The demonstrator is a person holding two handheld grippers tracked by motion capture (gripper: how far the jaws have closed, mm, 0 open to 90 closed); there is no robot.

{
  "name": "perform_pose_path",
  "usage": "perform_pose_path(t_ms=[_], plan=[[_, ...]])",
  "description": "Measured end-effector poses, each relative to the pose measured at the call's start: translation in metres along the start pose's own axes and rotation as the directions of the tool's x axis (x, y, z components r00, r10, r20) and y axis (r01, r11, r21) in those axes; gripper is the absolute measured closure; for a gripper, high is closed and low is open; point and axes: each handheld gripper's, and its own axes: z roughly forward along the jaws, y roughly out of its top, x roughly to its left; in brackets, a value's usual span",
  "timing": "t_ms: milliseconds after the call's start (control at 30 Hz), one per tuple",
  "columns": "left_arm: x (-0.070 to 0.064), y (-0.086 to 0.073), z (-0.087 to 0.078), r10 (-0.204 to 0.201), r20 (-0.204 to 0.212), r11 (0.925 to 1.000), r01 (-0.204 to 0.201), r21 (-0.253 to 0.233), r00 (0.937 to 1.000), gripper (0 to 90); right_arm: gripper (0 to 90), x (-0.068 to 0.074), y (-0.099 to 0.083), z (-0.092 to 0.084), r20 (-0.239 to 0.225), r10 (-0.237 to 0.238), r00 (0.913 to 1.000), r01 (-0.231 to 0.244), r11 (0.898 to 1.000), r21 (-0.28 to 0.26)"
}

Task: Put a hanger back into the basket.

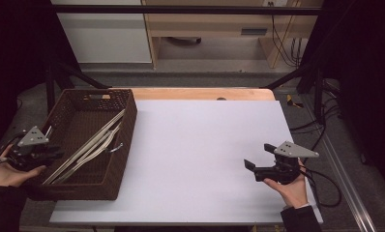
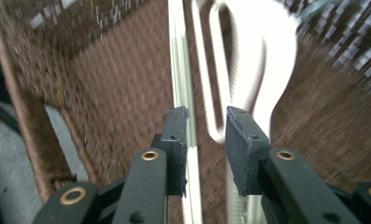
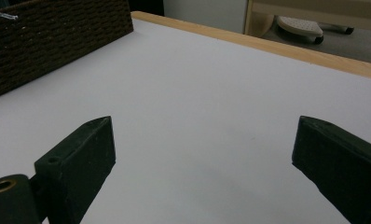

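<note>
A dark brown woven basket (image 1: 128, 121) stands on the left of the white table top (image 1: 200, 145). Several long pale metal rods with a hooked end (image 1: 91, 147) lie slantwise inside it. My left gripper (image 1: 55, 153) is at the basket's near left wall, pointing inward. In the left gripper view its jaws (image 2: 207, 116) stand a little apart, and a thin pale rod (image 2: 181, 70) and a looped pale piece (image 2: 249, 60) lie just beyond them; the pads press on nothing. My right gripper (image 1: 258, 155) is held over the table's right side, wide open (image 3: 202, 135) with bare table between its jaws.
The basket's corner (image 3: 58, 37) shows at the upper left of the right gripper view, with the table's wooden far edge (image 3: 314, 56) behind. Black frame bars and cables (image 1: 321, 125) flank the table on the right. A wooden cabinet (image 1: 210, 24) stands beyond it.
</note>
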Motion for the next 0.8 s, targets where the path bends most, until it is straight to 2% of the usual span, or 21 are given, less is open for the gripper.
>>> perform_pose_path(t_ms=[100, 133, 167, 233, 267, 300, 333, 400, 433, 500, 633, 733, 800], plan=[[-0.007, 0.012, -0.009, -0.012, -0.003, 0.9976, 0.011, -0.069, 0.9999, 57.3, 6.0, 0.001, 0.003, 0.001, 0.001, -0.001, 1.0000, 0.001, 1.000, -0.011], [-0.012, 0.016, -0.010, -0.042, -0.001, 0.9919, 0.041, -0.120, 0.9991, 53.6, 6.0, 0.001, 0.004, 0.001, -0.001, -0.004, 1.0000, 0.004, 1.000, -0.014], [-0.017, 0.020, -0.011, -0.052, 0.006, 0.9878, 0.053, -0.146, 0.9986, 50.9, 5.9, 0.002, 0.005, 0.001, 0.001, -0.003, 1.0000, 0.003, 1.000, -0.019], [-0.025, 0.026, -0.012, -0.074, 0.022, 0.9759, 0.077, -0.204, 0.9970, 45.5, 5.6, 0.003, 0.007, 0.002, 0.003, -0.003, 1.0000, 0.003, 1.000, -0.028], [-0.031, 0.031, -0.013, -0.083, 0.046, 0.9678, 0.092, -0.234, 0.9955, 42.4, 5.5, 0.003, 0.008, 0.002, 0.005, -0.003, 1.0000, 0.003, 1.000, -0.031], [-0.037, 0.034, -0.013, -0.097, 0.068, 0.9577, 0.112, -0.265, 0.9930, 39.5, 5.3, 0.003, 0.009, 0.002, 0.009, 0.000, 1.0000, 0.000, 0.999, -0.039], [-0.046, 0.037, -0.012, -0.107, 0.082, 0.9435, 0.127, -0.306, 0.9909, 36.2, 4.9, 0.003, 0.010, 0.002, 0.011, -0.001, 0.9999, 0.002, 0.999, -0.043], [-0.059, 0.042, -0.010, -0.103, 0.086, 0.9324, 0.126, -0.339, 0.9910, 28.6, 4.7, 0.004, 0.011, 0.002, 0.014, 0.000, 0.9999, 0.001, 0.999, -0.051], [-0.065, 0.043, -0.009, -0.097, 0.085, 0.9293, 0.121, -0.349, 0.9917, 25.5, 4.7, 0.004, 0.011, 0.002, 0.016, 0.003, 0.9999, -0.002, 0.998, -0.058], [-0.081, 0.048, -0.006, -0.099, 0.105, 0.9154, 0.132, -0.380, 0.9895, 18.4, 4.5, 0.003, 0.011, 0.000, 0.019, 0.002, 0.9998, -0.001, 0.998, -0.064], [-0.109, 0.050, 0.000, -0.115, 0.128, 0.8885, 0.159, -0.430, 0.9852, 12.5, 3.6, 0.003, 0.011, -0.003, 0.019, 0.000, 0.9998, 0.001, 0.997, -0.074], [-0.123, 0.048, 0.006, -0.132, 0.134, 0.8735, 0.179, -0.452, 0.9821, 10.2, 3.2, 0.004, 0.010, -0.006, 0.019, -0.002, 0.9998, 0.004, 0.997, -0.078], [-0.131, 0.046, 0.011, -0.145, 0.136, 0.8714, 0.191, -0.452, 0.9801, 9.6, 2.5, 0.003, 0.008, -0.007, 0.022, 0.001, 0.9998, 0.000, 0.997, -0.079]])
